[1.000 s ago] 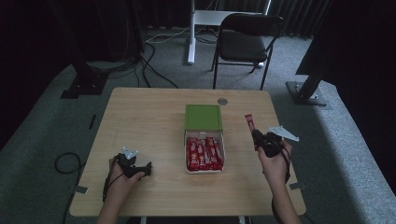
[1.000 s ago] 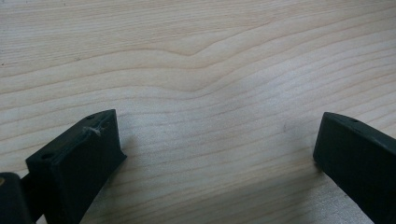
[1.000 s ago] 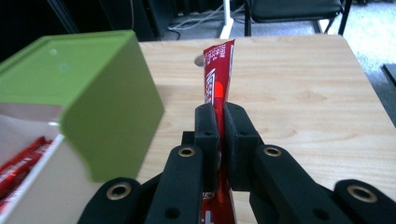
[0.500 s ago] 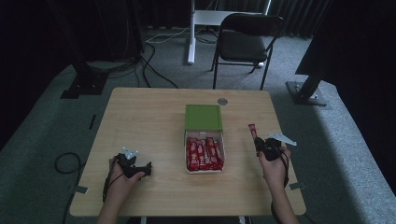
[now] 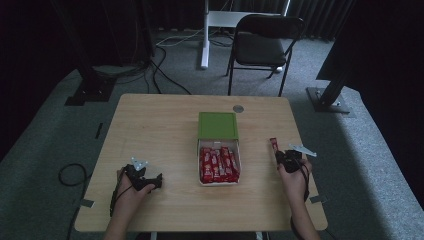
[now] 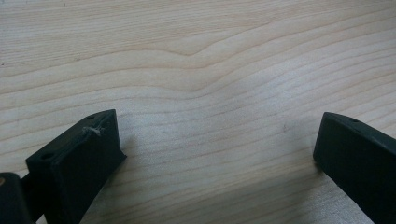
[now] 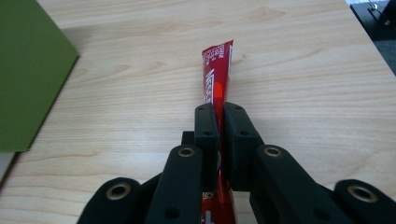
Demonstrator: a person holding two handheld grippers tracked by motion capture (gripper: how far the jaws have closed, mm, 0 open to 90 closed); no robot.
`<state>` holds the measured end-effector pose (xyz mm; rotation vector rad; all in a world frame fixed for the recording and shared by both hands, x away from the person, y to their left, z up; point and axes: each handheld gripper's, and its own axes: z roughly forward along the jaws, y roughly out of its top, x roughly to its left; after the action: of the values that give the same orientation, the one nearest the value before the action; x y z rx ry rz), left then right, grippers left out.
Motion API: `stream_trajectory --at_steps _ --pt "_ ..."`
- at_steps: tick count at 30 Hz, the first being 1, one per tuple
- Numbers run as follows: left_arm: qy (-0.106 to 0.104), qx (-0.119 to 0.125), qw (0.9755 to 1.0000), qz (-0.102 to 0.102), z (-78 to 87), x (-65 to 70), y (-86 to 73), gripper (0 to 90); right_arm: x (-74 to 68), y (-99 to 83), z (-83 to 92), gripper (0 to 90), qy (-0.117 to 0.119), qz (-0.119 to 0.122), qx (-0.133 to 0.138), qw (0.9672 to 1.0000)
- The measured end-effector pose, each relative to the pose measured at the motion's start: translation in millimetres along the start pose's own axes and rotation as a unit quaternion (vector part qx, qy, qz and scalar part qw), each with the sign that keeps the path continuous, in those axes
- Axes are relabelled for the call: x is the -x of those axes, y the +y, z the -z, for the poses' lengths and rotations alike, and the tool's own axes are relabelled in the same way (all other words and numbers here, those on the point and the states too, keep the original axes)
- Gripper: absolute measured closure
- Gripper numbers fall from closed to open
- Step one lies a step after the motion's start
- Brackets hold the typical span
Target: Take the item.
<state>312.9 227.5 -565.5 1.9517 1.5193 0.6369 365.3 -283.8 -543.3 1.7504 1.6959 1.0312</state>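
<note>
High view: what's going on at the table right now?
A person works with a gripper in each hand. The right gripper is shut on a red snack packet, held over bare wood to the right of the white box of similar red packets, whose green lid lies open behind it. The left gripper rests open on the table at the near left, with nothing between its jaws.

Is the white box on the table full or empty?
Full: red bars lie side by side across the white box; its green lid is off.
</note>
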Motion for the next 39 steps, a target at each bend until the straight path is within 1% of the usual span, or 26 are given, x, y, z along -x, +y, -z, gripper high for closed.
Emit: stream_trajectory --at_steps 4,10,18,19,23,26,27,28,30,31,33,34,36,39 --pt "0.000 0.000 1.0000 0.000 0.0 0.0 0.0 1.5 6.9 -1.3 -1.0 84.9 -0.013 -0.003 -0.007 0.9999" --pt "0.000 0.000 1.0000 0.000 0.0 0.0 0.0 1.5 11.2 -5.8 -6.8 84.4 -0.020 -0.006 -0.029 0.9994" --pt "0.000 0.000 1.0000 0.000 0.0 0.0 0.0 1.5 17.1 -9.2 -11.4 83.6 -0.031 -0.015 -0.040 0.9986" --pt "0.000 0.000 1.0000 0.000 0.0 0.0 0.0 1.5 17.6 -10.0 -11.9 83.3 -0.030 -0.018 -0.038 0.9986" --pt "0.000 0.000 1.0000 0.000 0.0 0.0 0.0 1.5 18.0 -10.0 -12.5 81.8 -0.032 -0.018 -0.038 0.9986" --pt "0.000 0.000 1.0000 0.000 0.0 0.0 0.0 1.5 19.9 -11.1 -13.4 79.1 -0.031 -0.019 -0.038 0.9986" --pt "0.000 0.000 1.0000 0.000 0.0 0.0 0.0 1.5 20.6 -11.1 -13.2 78.0 -0.031 -0.023 -0.038 0.9986" --pt "0.000 0.000 1.0000 0.000 0.0 0.0 0.0 1.5 22.1 -10.8 -12.1 73.4 -0.031 -0.026 -0.034 0.9986" --pt "0.000 0.000 1.0000 0.000 0.0 0.0 0.0 1.5 24.8 -9.2 -9.6 68.6 -0.026 -0.029 -0.027 0.9989" --pt "0.000 0.000 1.0000 0.000 0.0 0.0 0.0 1.5 26.0 -8.5 -8.7 66.1 -0.025 -0.029 -0.025 0.9990" --pt "0.000 0.000 1.0000 0.000 0.0 0.0 0.0 1.5 28.0 -6.7 -7.0 65.2 -0.025 -0.020 -0.021 0.9993" --pt "0.000 0.000 1.0000 0.000 0.0 0.0 0.0 1.5 28.8 -5.7 -6.3 63.2 -0.018 -0.012 -0.016 0.9996" --pt "0.000 0.000 1.0000 0.000 0.0 0.0 0.0 1.5 28.6 -4.6 -5.4 60.7 -0.011 0.001 -0.017 0.9998" --pt "0.000 0.000 1.0000 0.000 0.0 0.0 0.0 1.5 27.5 -4.0 -3.8 56.6 -0.003 0.012 -0.012 0.9999"
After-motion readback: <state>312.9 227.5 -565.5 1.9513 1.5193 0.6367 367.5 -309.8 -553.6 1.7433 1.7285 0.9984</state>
